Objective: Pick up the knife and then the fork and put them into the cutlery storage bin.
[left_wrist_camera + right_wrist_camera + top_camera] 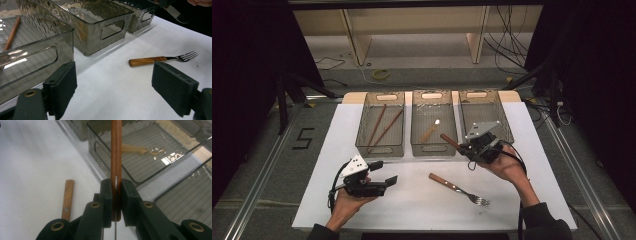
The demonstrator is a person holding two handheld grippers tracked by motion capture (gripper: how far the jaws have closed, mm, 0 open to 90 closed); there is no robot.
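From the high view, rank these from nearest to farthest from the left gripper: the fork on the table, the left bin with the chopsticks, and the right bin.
Measured from the left gripper:
1. Left bin, just beyond it, holding the chopsticks.
2. Fork, lying on the table to its right. Nearly as close as the bin, so not a firm ranking.
3. Right bin, far across the table, by the right gripper.

The left gripper (pixel 113 87) hangs wide apart over the white surface (pixel 112 100), the fork (pixel 160 59) lying beyond, near the bins (pixel 100 27).
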